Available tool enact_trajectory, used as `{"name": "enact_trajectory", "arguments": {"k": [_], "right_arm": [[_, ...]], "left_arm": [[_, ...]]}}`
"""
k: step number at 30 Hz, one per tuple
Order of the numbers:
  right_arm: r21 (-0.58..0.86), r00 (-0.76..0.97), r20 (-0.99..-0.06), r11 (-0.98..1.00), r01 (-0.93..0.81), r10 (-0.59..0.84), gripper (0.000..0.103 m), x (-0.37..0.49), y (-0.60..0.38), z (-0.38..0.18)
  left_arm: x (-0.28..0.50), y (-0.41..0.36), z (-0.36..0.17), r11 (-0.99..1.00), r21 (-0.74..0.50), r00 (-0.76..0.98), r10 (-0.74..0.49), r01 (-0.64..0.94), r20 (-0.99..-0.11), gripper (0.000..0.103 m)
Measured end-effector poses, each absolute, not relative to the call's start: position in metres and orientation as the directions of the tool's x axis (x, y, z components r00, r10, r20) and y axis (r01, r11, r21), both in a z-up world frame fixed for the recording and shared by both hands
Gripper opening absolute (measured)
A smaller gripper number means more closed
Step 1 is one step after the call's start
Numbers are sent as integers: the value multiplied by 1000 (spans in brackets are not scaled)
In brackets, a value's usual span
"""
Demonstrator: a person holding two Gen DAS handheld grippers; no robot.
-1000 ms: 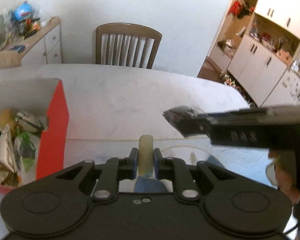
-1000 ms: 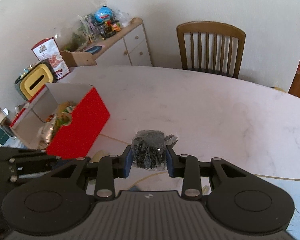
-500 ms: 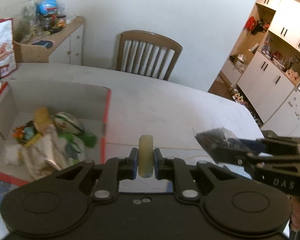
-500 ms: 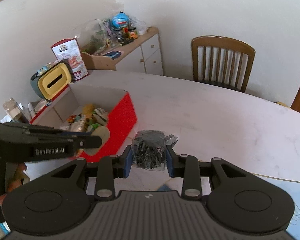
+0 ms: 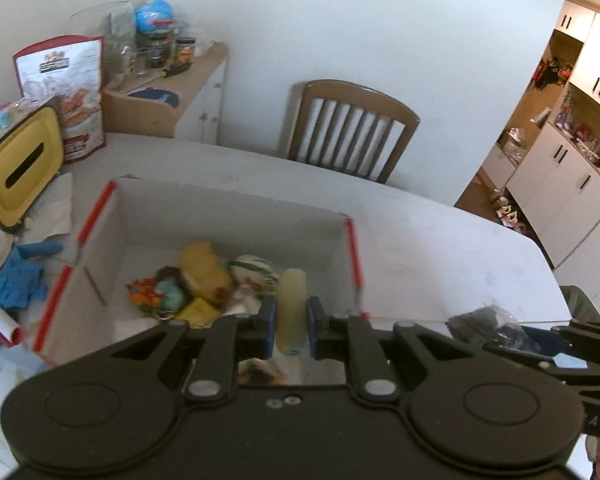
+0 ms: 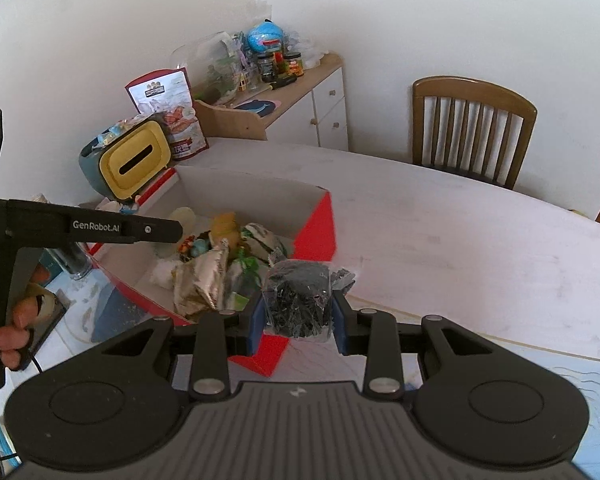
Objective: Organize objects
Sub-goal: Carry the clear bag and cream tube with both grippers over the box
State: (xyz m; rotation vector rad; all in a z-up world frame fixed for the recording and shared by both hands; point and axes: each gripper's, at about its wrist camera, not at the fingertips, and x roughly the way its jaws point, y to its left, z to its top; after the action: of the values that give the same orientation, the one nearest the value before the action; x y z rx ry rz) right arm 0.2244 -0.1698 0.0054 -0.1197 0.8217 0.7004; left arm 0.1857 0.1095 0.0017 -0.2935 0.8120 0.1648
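A red box [image 5: 236, 216] with a white inside stands on the white table and holds several packets and toys [image 5: 204, 276]. My left gripper [image 5: 292, 320] is shut on a pale yellow roll [image 5: 293, 300], edge on, above the box's near right part. My right gripper [image 6: 298, 316] is shut on a clear bag of small black pieces [image 6: 300, 296], held beside the box's right red wall [image 6: 316, 232]. The bag also shows at the right of the left wrist view [image 5: 488, 326]. The left gripper's finger [image 6: 100, 228] shows over the box in the right wrist view.
A yellow-faced container [image 5: 20, 164] and a red snack bag [image 5: 76, 92] stand left of the box. Blue gloves [image 5: 16, 276] lie at the table's left. A wooden chair [image 5: 352, 128] is at the far side. A cluttered sideboard [image 6: 284, 88] lines the wall.
Both grippers moved left toward the box with their loads. The left gripper now hangs over the box's inside; the right gripper has come up to the box's right wall.
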Motion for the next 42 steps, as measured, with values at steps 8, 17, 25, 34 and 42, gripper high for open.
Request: {"name": "enact_trajectory", "arguments": {"k": [8,17,25,34,42], "right_arm": [[161,464,-719,774,-612,517,33,222,-121,0],[168,429,-746,768,-619,509,33,227,-76,-18],[146,423,-767,773,-617,482,33,243,-45,-40],[126,434,-784,797,-590,445,33,265,-18,-61],[155,429,-767,787,-598,477,33,276,0,-71]], "left_arm": [[187,155,-7,952,-162,657,52,-260,-752,13],[189,192,-24,959,-125,625,65,-256,-777,13],[202,200,-42,979,-28,607,104,-204,-788,13],[225,196,-67,987,35,565,119,-157,-816,13],[240,194,-88,989,82,521,136,-126,-843,13]]}}
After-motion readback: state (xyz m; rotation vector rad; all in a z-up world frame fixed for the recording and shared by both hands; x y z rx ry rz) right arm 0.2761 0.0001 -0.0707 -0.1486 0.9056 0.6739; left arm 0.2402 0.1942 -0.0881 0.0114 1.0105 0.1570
